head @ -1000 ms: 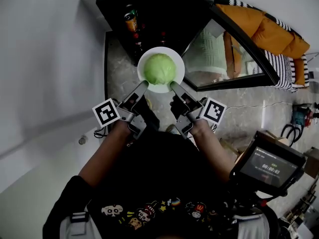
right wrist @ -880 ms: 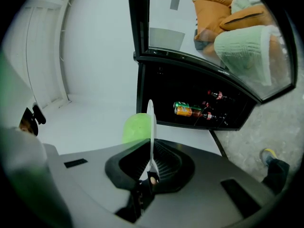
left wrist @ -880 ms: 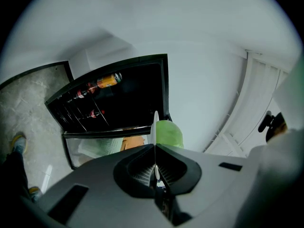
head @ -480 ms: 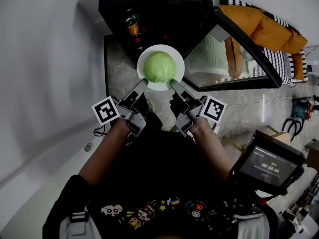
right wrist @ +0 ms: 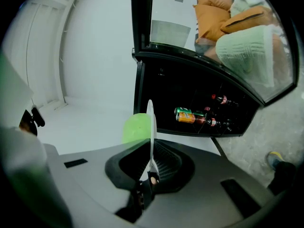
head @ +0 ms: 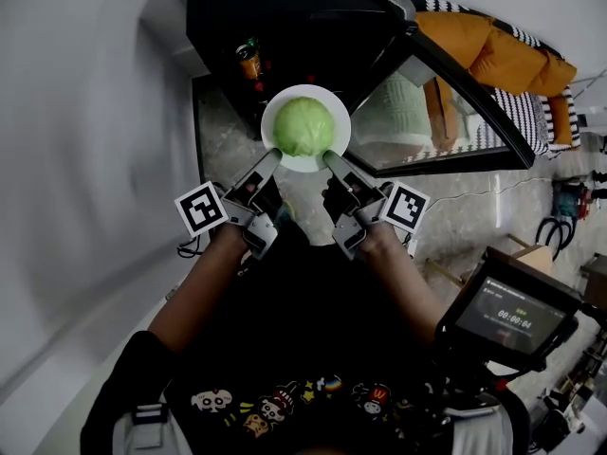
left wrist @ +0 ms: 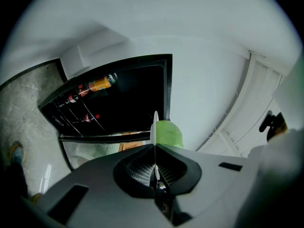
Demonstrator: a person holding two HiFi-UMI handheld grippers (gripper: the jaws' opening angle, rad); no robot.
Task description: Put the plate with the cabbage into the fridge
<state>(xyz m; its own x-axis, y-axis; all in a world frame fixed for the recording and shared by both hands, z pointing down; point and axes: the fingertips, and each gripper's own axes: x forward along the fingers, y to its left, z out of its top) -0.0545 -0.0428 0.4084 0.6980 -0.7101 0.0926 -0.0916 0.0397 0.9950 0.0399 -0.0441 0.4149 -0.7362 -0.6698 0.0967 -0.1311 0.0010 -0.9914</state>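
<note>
Plate [head: 305,165] carrying the green cabbage [head: 304,127] is held in the air between your two grippers, right in front of the open dark fridge [head: 303,17]. Your left gripper [head: 273,159] clamps its near-left rim and your right gripper [head: 330,159] its near-right rim, the thin white edge pinched between each pair of jaws. A drink can [head: 248,57] lies inside the fridge.
</note>
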